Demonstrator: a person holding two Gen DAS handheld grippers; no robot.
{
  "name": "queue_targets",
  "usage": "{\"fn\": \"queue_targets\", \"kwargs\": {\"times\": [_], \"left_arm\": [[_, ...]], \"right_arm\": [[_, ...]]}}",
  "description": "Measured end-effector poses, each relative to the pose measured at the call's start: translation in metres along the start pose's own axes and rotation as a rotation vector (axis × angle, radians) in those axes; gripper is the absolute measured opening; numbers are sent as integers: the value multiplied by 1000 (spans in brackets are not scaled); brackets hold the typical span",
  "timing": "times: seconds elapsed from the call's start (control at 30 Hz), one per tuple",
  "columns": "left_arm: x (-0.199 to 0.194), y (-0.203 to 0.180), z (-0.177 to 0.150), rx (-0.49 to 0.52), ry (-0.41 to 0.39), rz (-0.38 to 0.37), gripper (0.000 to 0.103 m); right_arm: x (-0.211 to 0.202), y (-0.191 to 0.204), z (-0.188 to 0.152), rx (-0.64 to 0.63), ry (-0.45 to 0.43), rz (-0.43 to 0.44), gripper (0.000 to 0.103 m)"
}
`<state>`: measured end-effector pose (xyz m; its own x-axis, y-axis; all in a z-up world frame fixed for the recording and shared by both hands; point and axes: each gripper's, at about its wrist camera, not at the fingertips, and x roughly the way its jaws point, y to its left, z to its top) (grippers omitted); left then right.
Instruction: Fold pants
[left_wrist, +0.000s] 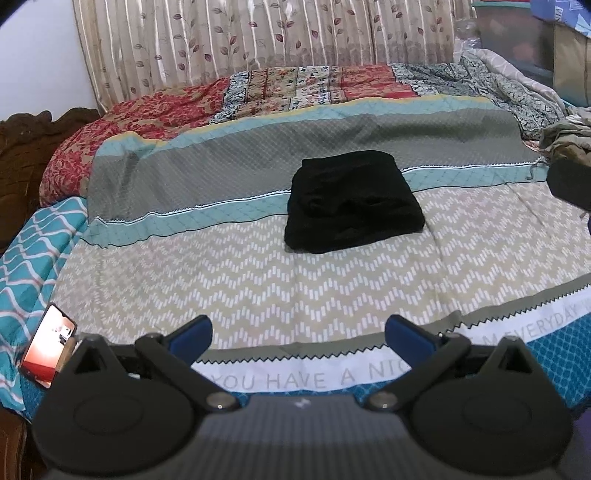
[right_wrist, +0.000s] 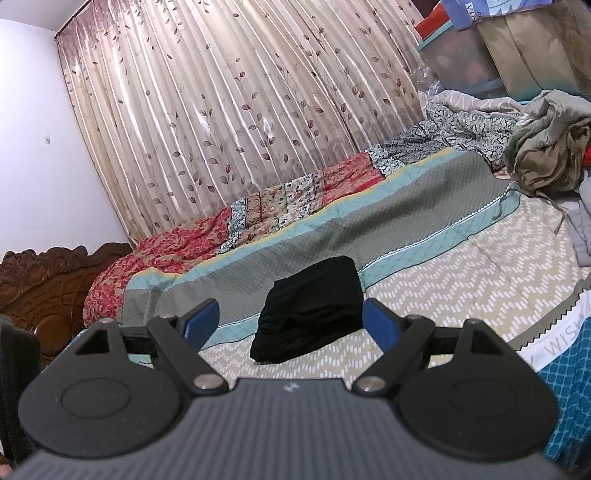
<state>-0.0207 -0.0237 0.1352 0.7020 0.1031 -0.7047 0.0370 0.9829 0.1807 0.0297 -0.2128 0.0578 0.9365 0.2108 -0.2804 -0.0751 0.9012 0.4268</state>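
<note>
A wide bed covered by a patterned bedspread (left_wrist: 258, 280) of beige zigzag, teal and grey bands fills both wrist views, with a pleated cream curtain printed with leaves (right_wrist: 229, 122) hanging behind it. Along the far side of the bedspread lies a rumpled red and floral quilt (left_wrist: 155, 114), and at its right edge sits a loose heap of olive and grey clothes (right_wrist: 546, 147). The task's thing, a pair of black pants (left_wrist: 351, 201) already folded into a compact, thick rectangle, rests near the middle of the bedspread, straddling the line between a teal band and the beige zigzag. A phone with a lit reddish screen (left_wrist: 50, 345) leans at the bedspread's near left edge. Both tools hover above the near edge of the bedspread, well apart from the pants: the left gripper (left_wrist: 298, 334) has its blue-padded jaws spread wide and empty, and the right gripper (right_wrist: 291, 323) is likewise wide and empty. The folding looks essentially finished; to do well now, any remaining touch should be a light press to flatten the slightly uneven top layer, without dragging the stack askew.
</note>
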Motion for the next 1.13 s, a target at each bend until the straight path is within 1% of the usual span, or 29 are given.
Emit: {"fn": "queue_targets", "kwargs": {"times": [0.2,0.37,0.57,0.73,0.93,1.03,1.13], "left_arm": [[1,-16,4,33,11,13,103],[5,-27,5,45,25,12,103],[7,-36,5,63,31,12,103],[7,-34,8,52,19,19,103],[9,-26,11,19,21,8,103],[7,-22,11,13,1,-11,103],[7,-17,11,-12,13,-47,103]], "right_arm": [[-4,-14,1,39,-20,4,87],[-5,-25,2,68,-16,1,87],[-4,-29,-1,75,4,13,87],[-2,-28,-2,74,17,17,87],[2,-25,-2,64,29,15,87],[4,-21,-2,51,36,16,87],[4,-16,-1,31,37,18,87]]}}
